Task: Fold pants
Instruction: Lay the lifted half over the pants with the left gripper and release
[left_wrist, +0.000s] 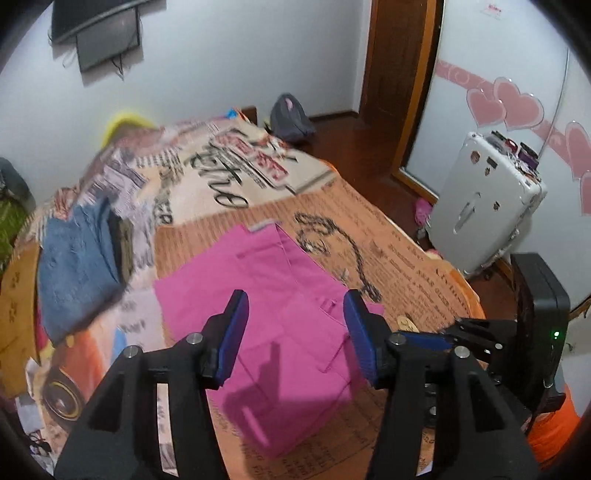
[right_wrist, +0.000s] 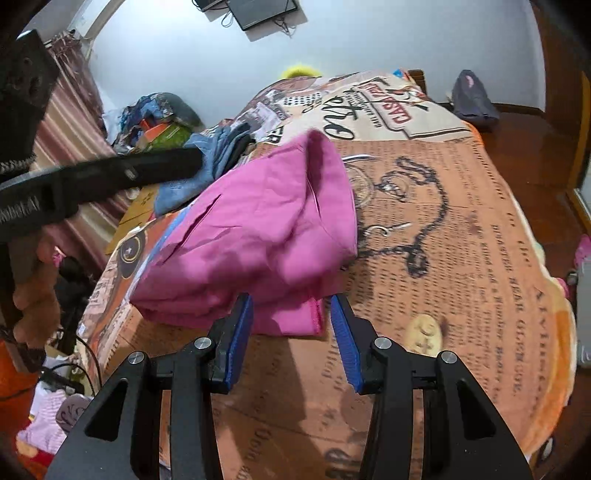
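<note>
Pink pants (left_wrist: 280, 332) lie folded on the printed bedspread (left_wrist: 402, 258), soft, light, floppy, best pinched at a layered edge; left gripper (left_wrist: 295, 328) and right gripper (right_wrist: 291, 334) both gape apart, holding nothing.

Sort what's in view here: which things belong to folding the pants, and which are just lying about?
Job:
pink pants
left gripper, open
right gripper, open
bed cover they lie on

Lying about:
blue towel
white suitcase
grey bag
wall screen
</note>
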